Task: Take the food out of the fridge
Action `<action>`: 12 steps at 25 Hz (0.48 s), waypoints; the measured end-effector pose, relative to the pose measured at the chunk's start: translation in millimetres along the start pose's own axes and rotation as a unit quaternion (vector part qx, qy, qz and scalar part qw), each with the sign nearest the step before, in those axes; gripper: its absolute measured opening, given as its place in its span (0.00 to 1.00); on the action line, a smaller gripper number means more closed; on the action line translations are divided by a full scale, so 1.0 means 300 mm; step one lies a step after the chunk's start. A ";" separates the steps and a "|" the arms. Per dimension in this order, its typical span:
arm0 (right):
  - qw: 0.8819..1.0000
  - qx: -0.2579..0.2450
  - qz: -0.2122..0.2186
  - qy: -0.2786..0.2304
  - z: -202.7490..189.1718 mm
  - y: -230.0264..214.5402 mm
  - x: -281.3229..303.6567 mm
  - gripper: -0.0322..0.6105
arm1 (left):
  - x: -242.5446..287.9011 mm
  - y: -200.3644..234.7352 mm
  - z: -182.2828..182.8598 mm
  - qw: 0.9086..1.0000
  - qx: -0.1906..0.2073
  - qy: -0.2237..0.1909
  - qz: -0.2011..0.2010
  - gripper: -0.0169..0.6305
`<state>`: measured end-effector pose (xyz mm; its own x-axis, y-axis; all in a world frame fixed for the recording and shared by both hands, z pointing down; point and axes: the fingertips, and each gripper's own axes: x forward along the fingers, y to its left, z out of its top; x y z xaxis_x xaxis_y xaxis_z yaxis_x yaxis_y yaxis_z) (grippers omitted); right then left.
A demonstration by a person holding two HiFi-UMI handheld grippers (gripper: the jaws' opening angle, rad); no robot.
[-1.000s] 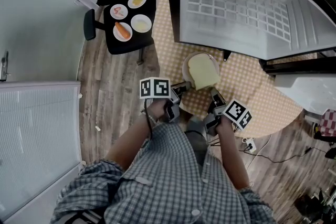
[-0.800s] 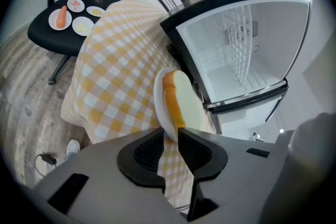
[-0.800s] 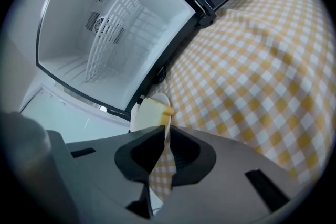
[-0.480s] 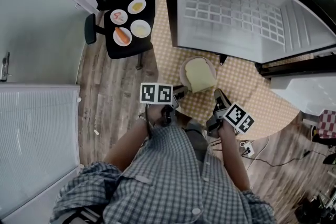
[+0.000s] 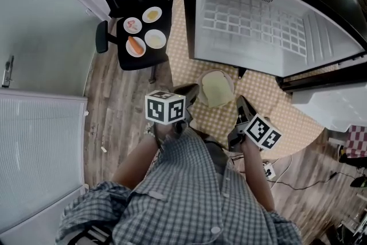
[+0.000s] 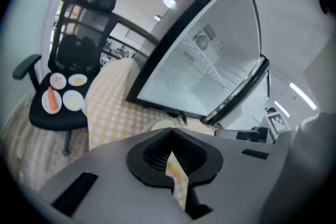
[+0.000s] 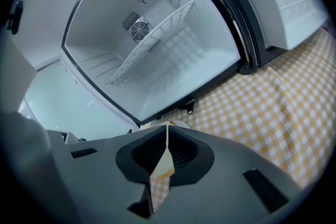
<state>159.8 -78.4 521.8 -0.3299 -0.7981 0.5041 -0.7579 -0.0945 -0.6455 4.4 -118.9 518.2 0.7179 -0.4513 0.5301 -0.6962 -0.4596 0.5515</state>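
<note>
A wood floor [image 5: 114,117] carries a yellow checked cloth [image 5: 269,94] spread in front of the open fridge [image 5: 269,26]. The fridge's white inside shows a wire shelf [image 7: 152,44] and a round vent [image 7: 139,31] on the back wall.

The plate [image 5: 230,80] lies on the cloth just in front of the fridge's opening, toward its left end and outside the fridge. A pale yellow slice [image 5: 217,90] rests flat on it.

The left gripper [image 5: 188,90] is in front of the fridge's left corner, a little farther from the fridge than the plate, and it points toward the fridge. Its jaws are closed tip to tip with nothing between them, and the plate's rim shows just beyond the tips. Whether they touch the rim cannot be told.

The right gripper [image 5: 239,101] is also in front of the fridge, nearer its middle and farther out than the plate, aimed into the opening. Its jaws are pressed together as well and hold nothing.

Left of the fridge, off the cloth, stands a black chair [image 5: 140,61]. Four small plates [image 5: 155,38] sit on its seat, one with an orange piece [image 5: 135,46]
</note>
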 end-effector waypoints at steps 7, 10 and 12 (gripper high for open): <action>0.993 -0.103 0.011 -0.057 0.143 0.127 -0.058 0.06 | -0.054 -0.104 0.157 0.991 0.125 -0.048 0.014 0.03; 0.980 -0.179 0.009 -0.087 0.207 0.193 -0.095 0.06 | -0.079 -0.158 0.209 0.987 0.147 -0.067 0.009 0.03; 0.970 -0.220 0.010 -0.105 0.242 0.239 -0.120 0.06 | -0.096 -0.188 0.235 0.985 0.156 -0.078 0.009 0.03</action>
<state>158.1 -99.7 415.8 -0.2610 -0.9050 0.3360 -0.9341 0.1488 -0.3246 22.5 -133.9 426.5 0.7129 -0.5618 0.4197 -0.6938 -0.6519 0.3060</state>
